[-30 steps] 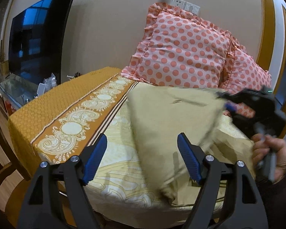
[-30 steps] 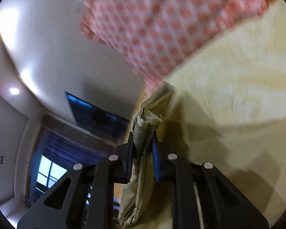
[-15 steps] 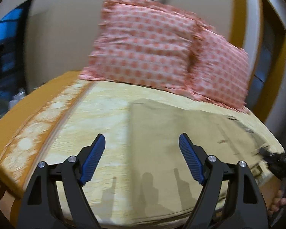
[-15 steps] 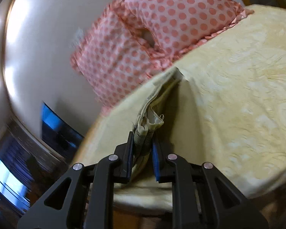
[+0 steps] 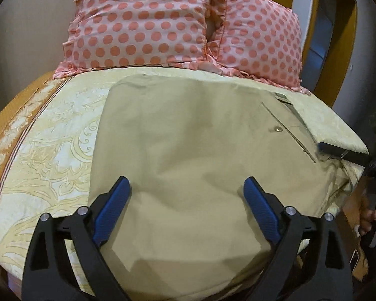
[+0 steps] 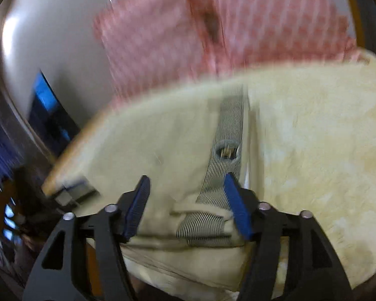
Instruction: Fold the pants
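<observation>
From the left wrist, the left tongs (image 5: 186, 195) stood wide and empty over the khaki pants (image 5: 188, 150), which lay spread flat on the bed (image 5: 50, 155) just below the polka-dot pillows (image 5: 183, 22). From the blurred right wrist view, the right tongs (image 6: 186, 198) gaped wide too, holding nothing, hanging over the pants' striped waistband lining (image 6: 225, 155) at the bed's near edge.

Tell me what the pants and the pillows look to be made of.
Pants: likely matte woven cotton twill, khaki; soft creases, stitched pocket seam, striped lining at the waistband. Pillows: thin, smooth printed fabric, perhaps cotton or polyester; pink with polka dots, ruffled edges.
</observation>
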Action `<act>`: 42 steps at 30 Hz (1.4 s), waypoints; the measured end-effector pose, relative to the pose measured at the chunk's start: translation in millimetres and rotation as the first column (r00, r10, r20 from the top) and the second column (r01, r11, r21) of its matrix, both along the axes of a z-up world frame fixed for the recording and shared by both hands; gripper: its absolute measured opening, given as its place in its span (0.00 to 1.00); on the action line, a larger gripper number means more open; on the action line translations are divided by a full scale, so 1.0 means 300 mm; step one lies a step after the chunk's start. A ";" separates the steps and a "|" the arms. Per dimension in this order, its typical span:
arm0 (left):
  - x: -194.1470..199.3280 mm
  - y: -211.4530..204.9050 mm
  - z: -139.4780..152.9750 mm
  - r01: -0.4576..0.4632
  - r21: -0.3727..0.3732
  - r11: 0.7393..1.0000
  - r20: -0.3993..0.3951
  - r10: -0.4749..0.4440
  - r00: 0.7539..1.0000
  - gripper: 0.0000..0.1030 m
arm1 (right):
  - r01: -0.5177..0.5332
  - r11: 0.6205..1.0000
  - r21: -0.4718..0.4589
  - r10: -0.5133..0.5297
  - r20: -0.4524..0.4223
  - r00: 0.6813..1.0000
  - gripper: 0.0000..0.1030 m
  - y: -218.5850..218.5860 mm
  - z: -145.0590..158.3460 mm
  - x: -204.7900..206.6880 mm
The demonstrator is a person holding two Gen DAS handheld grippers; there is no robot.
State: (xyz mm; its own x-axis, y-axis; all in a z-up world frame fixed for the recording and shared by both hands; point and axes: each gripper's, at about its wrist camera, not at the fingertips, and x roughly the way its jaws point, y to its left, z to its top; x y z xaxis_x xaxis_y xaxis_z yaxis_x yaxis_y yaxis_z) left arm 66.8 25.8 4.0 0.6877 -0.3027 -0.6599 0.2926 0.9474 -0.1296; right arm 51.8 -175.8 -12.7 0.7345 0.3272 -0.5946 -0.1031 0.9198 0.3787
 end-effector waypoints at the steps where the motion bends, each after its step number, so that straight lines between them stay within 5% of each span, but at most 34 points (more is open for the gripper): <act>1: 0.000 0.023 0.014 0.013 -0.032 0.999 -0.016 -0.014 1.000 0.89 | -0.025 1.000 -0.010 0.025 -0.042 0.999 0.63 -0.005 0.008 0.016; 7: 0.161 0.209 0.121 -0.056 -0.154 0.987 -0.039 0.050 0.998 0.88 | 0.031 0.984 0.175 -0.026 -0.035 0.999 0.64 -0.232 0.075 0.213; 13: 0.463 0.276 0.033 -0.086 -0.222 0.971 -0.265 0.025 0.964 0.81 | 0.046 0.965 0.259 0.006 -0.194 0.981 0.64 -0.323 -0.042 0.470; 19: 0.525 0.264 0.015 -0.031 -0.336 0.942 -0.283 -0.070 0.956 0.82 | -0.067 0.936 0.346 0.137 -0.181 0.974 0.56 -0.308 -0.062 0.485; 27: 0.564 0.208 0.019 -0.008 -0.300 0.954 -0.318 -0.092 0.944 0.87 | -0.118 0.920 0.373 0.196 -0.179 0.964 0.54 -0.272 -0.066 0.505; 30: 0.579 0.219 0.016 -0.033 -0.329 0.944 -0.333 -0.083 0.939 0.74 | -0.141 0.903 0.405 0.230 -0.178 0.957 0.28 -0.263 -0.079 0.509; 31: 0.583 0.223 0.012 -0.036 -0.343 0.939 -0.339 -0.088 0.936 0.55 | -0.151 0.889 0.432 0.243 -0.165 0.956 0.17 -0.267 -0.083 0.508; 32: 0.588 0.231 0.002 -0.048 -0.356 0.933 -0.356 -0.088 0.930 0.39 | -0.154 0.884 0.441 0.244 -0.155 0.957 0.15 -0.270 -0.080 0.506; 34: 0.598 0.249 -0.019 -0.062 -0.406 0.912 -0.381 -0.107 0.918 0.24 | -0.163 0.882 0.442 0.245 -0.136 0.960 0.13 -0.271 -0.064 0.504; 37: 0.611 0.234 0.003 -0.043 -0.396 0.917 -0.356 -0.110 0.928 0.14 | -0.174 0.888 0.426 0.239 -0.102 0.966 0.11 -0.269 -0.020 0.534; 42: 0.729 0.159 0.096 -0.013 -0.281 0.960 -0.244 -0.058 0.968 0.12 | -0.157 0.920 0.359 0.184 -0.042 0.982 0.09 -0.298 0.080 0.677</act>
